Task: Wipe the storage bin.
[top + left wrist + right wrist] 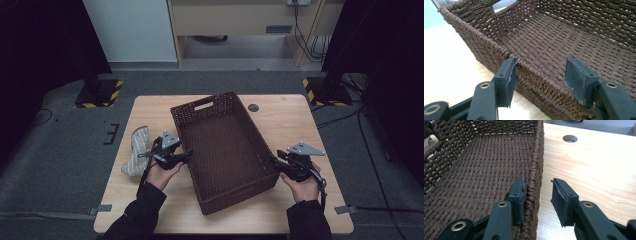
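- Lying at the far left of the light wooden table (290, 125), a grey-and-white woven cloth item (136, 150) sits just beside the person's left hand (162, 174), apart from the basket.
- Left gripper (187, 154): held at the left long wall of the dark brown rectangular woven basket (225, 150). In the left gripper view the left gripper (540, 75) straddles that wall's rim, one jaw outside over the table (449, 62), the other inside over the basket (564, 40) floor. The outer pad (510, 77) sits at the rim; the inner pad (577, 77) stands clear of the weave. Jaws spread, not pinching.
- Basket: standing upright mid-table, turned at a slant, its long sides running away from the person; the far short wall has a cut-out handle. Nothing shows inside it.
- Right gripper (274, 161): held in the right hand (302, 187) at the right long wall near the basket's near corner. In the right gripper view the right gripper (538, 195) straddles the wall of the basket (486, 162); the inner pad (520, 195) lies against the rim, the outer pad (560, 197) stands off over the table (594, 170). Jaws spread, no pinch.
- A small round dark hole (253, 107) sits in the tabletop just beyond the basket's far right corner, seen also in the right gripper view (570, 138).
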`<state>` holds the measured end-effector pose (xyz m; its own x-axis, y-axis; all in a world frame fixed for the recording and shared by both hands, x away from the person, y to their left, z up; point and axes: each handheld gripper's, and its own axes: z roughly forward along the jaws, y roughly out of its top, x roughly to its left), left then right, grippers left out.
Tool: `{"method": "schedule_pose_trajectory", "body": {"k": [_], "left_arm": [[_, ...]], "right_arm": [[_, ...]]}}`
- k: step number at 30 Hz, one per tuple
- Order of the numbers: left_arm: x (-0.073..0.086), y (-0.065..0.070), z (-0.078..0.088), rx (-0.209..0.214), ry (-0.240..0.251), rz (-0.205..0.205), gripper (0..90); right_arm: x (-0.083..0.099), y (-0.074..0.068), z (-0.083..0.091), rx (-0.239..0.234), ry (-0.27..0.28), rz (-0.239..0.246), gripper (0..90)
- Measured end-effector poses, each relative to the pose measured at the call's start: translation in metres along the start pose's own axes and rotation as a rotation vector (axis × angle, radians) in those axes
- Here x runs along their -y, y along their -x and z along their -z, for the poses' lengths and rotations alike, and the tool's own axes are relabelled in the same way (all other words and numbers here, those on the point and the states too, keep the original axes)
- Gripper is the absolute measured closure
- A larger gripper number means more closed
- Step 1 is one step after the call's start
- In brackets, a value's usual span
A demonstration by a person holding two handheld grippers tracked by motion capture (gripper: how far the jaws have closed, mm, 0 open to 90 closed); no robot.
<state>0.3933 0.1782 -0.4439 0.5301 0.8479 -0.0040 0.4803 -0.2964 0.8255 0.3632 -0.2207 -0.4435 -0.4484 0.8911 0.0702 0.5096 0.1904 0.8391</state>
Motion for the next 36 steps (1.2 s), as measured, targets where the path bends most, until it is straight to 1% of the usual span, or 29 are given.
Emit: {"method": "schedule_pose_trajectory", "body": {"k": [1,2,4,5,7,10,11,13,14,15,16,18,21,22,26,28,30,32,33,35,36], "left_arm": [[0.000,0.000,0.000,0.000,0.000,0.000,41.2],[-0.001,0.001,0.002,0.008,-0.005,0.003,40.4],[-0.002,0.001,0.003,0.021,-0.018,0.005,38.9],[-0.003,0.000,0.004,0.027,-0.022,-0.005,38.4],[-0.004,-0.001,0.005,0.015,0.004,-0.006,37.8],[-0.007,-0.008,0.006,0.005,0.031,0.004,36.0],[-0.007,-0.011,0.005,0.003,0.033,0.010,35.8],[-0.008,-0.017,0.000,-0.014,0.020,0.021,34.9],[-0.007,-0.019,-0.002,-0.006,0.017,0.028,34.4],[-0.007,-0.021,-0.004,0.002,0.017,0.036,34.0],[-0.007,-0.020,-0.006,0.009,0.019,0.040,33.5],[-0.007,-0.019,-0.007,0.002,0.021,0.020,32.8],[-0.007,-0.016,-0.005,-0.001,0.010,0.011,32.4],[-0.007,-0.014,-0.005,-0.003,0.008,0.002,32.4],[-0.007,-0.011,-0.005,-0.015,0.012,0.012,32.5],[-0.006,-0.011,-0.005,-0.012,0.015,0.018,32.5],[-0.006,-0.012,-0.004,-0.006,0.014,0.015,32.6],[-0.007,-0.014,-0.003,0.006,0.012,0.027,32.8],[-0.008,-0.015,-0.002,0.010,0.008,0.026,33.1],[-0.010,-0.019,0.001,0.005,0.015,0.029,33.4],[-0.012,-0.022,0.004,0.007,0.019,0.029,33.4]], "right_arm": [[0.000,0.000,0.000,0.000,0.000,0.000,63.1],[0.000,0.002,-0.001,0.008,0.007,-0.006,64.4],[-0.001,0.003,-0.002,0.019,0.008,-0.001,64.6],[-0.001,0.004,-0.003,0.026,0.010,-0.005,64.6],[-0.003,0.005,-0.004,0.040,0.011,-0.001,64.5],[-0.004,0.007,-0.007,0.071,0.015,0.016,64.3],[-0.005,0.008,-0.008,0.077,0.012,0.024,64.0],[-0.005,0.009,-0.011,0.086,0.007,0.031,64.0],[-0.005,0.010,-0.012,0.087,0.007,0.036,63.8],[-0.005,0.010,-0.014,0.090,0.009,0.027,63.6],[-0.005,0.011,-0.015,0.092,0.009,0.029,63.2],[-0.005,0.012,-0.017,0.098,0.008,0.031,62.9],[-0.005,0.013,-0.020,0.108,0.011,0.037,63.0],[-0.005,0.013,-0.020,0.109,0.011,0.035,62.9],[-0.007,0.012,-0.018,0.119,0.015,0.037,62.6],[-0.009,0.011,-0.013,0.120,0.026,0.033,62.0],[-0.010,0.010,-0.011,0.114,0.027,0.027,63.7],[-0.008,0.010,-0.012,0.120,0.006,0.022,66.1],[-0.007,0.011,-0.013,0.115,-0.002,0.022,66.6],[-0.006,0.012,-0.015,0.104,-0.006,0.012,68.1],[-0.005,0.013,-0.016,0.102,-0.012,0.019,68.9]]}}
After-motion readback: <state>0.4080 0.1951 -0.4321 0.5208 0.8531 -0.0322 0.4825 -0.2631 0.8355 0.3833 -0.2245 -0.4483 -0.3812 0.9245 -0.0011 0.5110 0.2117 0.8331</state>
